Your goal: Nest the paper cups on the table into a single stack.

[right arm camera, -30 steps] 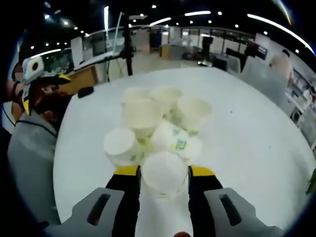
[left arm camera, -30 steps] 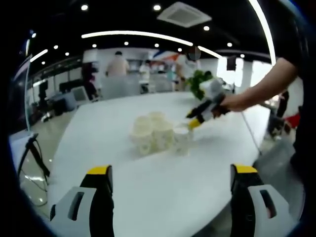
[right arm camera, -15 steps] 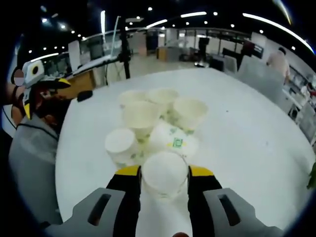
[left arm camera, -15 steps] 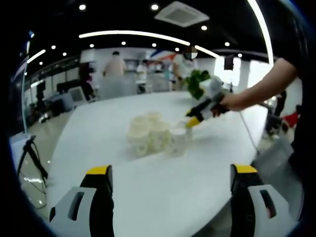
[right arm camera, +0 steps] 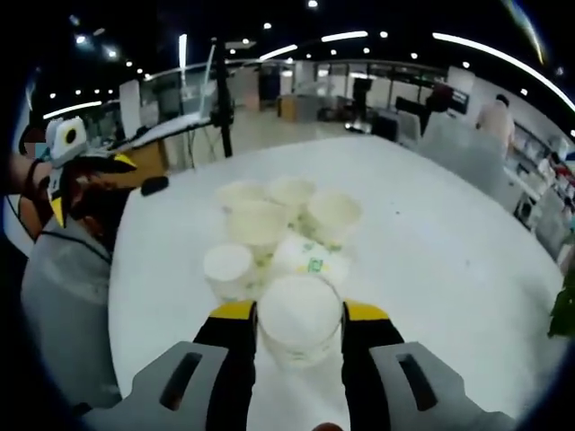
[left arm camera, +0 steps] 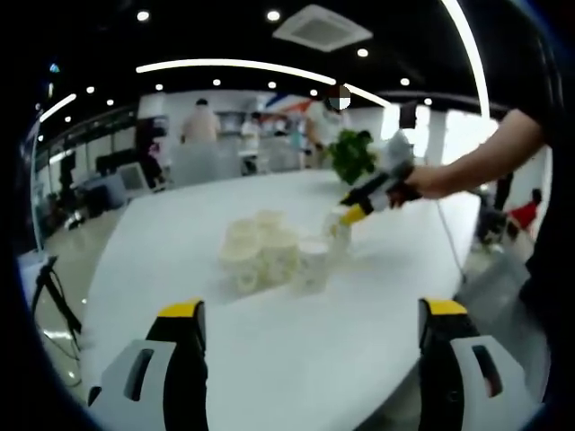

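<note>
Several white paper cups (right arm camera: 278,229) stand bunched on the white table (right arm camera: 449,269); most are upright, and one with a green logo (right arm camera: 310,259) lies on its side. My right gripper (right arm camera: 299,311) is shut on one more cup (right arm camera: 299,323), held above and in front of the bunch. In the left gripper view that right gripper (left arm camera: 370,193) holds its cup (left arm camera: 340,229) in the air just right of the cluster (left arm camera: 265,251). My left gripper (left arm camera: 312,314) is open and holds nothing, well back from the cups. The left gripper (right arm camera: 61,171) shows in the right gripper view at the far left.
A small dark object (right arm camera: 154,186) lies on the table beyond the cups. A green plant (left arm camera: 350,157) sits at the table's far side. A tripod (right arm camera: 220,90) and several people stand in the background. The person's grey torso (right arm camera: 63,305) is at the table edge.
My right gripper has risen with its cup, pulling away from the cluster, which now looks smaller and lower in its view. The left gripper view has tilted slightly; its jaws stay open.
</note>
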{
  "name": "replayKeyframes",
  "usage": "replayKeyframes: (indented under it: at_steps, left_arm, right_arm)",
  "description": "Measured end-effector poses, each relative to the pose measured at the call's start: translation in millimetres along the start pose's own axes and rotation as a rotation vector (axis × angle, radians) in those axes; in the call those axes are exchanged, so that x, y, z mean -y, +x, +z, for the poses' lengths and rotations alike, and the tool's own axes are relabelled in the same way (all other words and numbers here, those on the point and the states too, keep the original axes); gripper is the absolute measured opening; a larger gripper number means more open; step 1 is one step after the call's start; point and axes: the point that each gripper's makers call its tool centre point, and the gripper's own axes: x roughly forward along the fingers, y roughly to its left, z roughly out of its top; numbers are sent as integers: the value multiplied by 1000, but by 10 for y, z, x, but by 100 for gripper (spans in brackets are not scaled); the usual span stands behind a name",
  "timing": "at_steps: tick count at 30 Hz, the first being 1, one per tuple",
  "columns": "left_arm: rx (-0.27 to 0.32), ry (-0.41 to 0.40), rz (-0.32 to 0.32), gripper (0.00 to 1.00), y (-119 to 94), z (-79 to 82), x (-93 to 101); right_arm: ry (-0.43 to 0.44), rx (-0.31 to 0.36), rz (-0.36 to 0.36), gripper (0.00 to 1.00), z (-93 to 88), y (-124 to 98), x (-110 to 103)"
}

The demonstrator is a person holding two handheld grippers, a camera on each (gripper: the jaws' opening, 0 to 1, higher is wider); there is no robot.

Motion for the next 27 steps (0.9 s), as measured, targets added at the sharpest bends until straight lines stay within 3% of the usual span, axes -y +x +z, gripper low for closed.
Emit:
replayKeyframes:
  at_steps: [14, 27]
  left_arm:
    - [16, -7, -49, 98, 17, 31, 226]
    - [14, 18, -134, 97, 134, 43, 500]
  right_arm:
    - [49, 112, -21, 33, 93, -433, -344]
    - [62, 156, -52, 33, 62, -765, -578]
